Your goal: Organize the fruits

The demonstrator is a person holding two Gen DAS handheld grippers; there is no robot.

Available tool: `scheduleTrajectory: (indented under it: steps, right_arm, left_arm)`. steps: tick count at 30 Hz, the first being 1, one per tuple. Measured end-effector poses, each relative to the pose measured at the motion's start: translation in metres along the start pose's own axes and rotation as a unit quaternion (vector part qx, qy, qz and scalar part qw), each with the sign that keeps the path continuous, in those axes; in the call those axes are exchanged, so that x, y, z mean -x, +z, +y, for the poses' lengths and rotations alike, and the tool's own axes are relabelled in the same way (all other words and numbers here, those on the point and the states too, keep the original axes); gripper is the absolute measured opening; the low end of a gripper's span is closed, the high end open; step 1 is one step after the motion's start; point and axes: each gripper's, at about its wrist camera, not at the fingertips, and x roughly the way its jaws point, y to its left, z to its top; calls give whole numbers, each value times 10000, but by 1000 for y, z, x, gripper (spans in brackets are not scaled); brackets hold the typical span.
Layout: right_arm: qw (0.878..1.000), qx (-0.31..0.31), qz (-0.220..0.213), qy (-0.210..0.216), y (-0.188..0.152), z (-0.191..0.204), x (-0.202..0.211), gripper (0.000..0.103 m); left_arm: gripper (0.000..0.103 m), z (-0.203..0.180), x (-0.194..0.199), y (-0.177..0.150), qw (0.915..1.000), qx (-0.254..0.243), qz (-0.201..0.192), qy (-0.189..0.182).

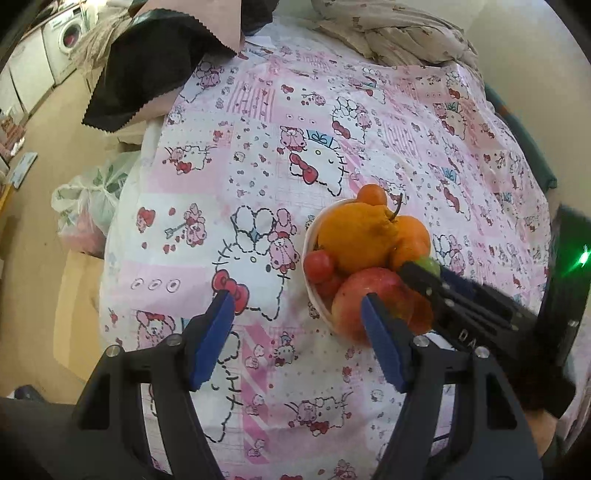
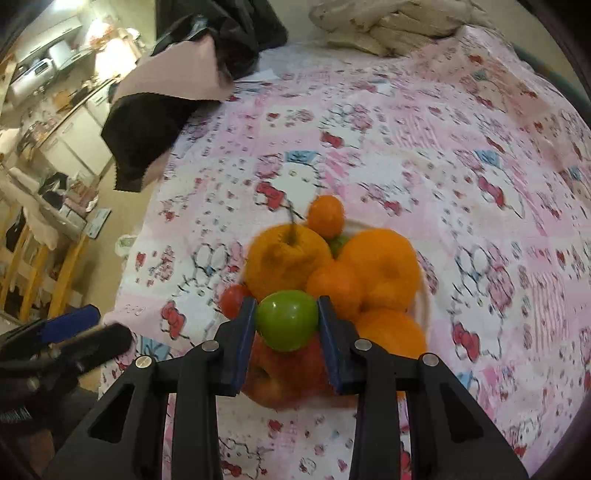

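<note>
Glossy smooth green fruit (image 2: 287,319), matt printed cloth cover (image 2: 461,192), white bowl (image 1: 314,295).

A bed covered with a pink and white cartoon-cat sheet (image 1: 258,166) fills most of both views. On it, right of centre and toward the near side, stands a white bowl (image 1: 313,291) heaped with fruit; its base rests directly on the sheet. At the far left edge lies a black cloth with a pink zigzag-cut underside (image 1: 147,74), part of it hanging over the side of the bed. At the far end, toward the right, lies a bundled beige fabric with small prints (image 1: 399,33). A white sheet of paper (image 2: 258,75) shows just beside the black cloth at the far edge
</note>
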Motion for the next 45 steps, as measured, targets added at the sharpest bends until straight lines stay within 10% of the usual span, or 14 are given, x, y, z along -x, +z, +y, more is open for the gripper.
scheduleTrajectory:
  steps: [10, 22, 35, 45]
  right_arm:
    - [9999, -137, 68, 3, 0, -11, -6, 39]
    - [9994, -299, -133, 146, 1, -22, 28, 67]
    - [9924, -484, -1132, -51, -44, -33, 129, 103]
    - [9852, -462, -1571, -502, -97, -24, 130, 103]
  left_arm:
    - [68, -11, 1, -2, 9998, -186, -88, 40]
    - [68, -10, 4, -3, 9995, -216, -241, 41]
    - [68, -35, 67, -31, 9823, -910, -1592, 390]
    - [101, -33, 74, -68, 9786, -990, -1698, 606]
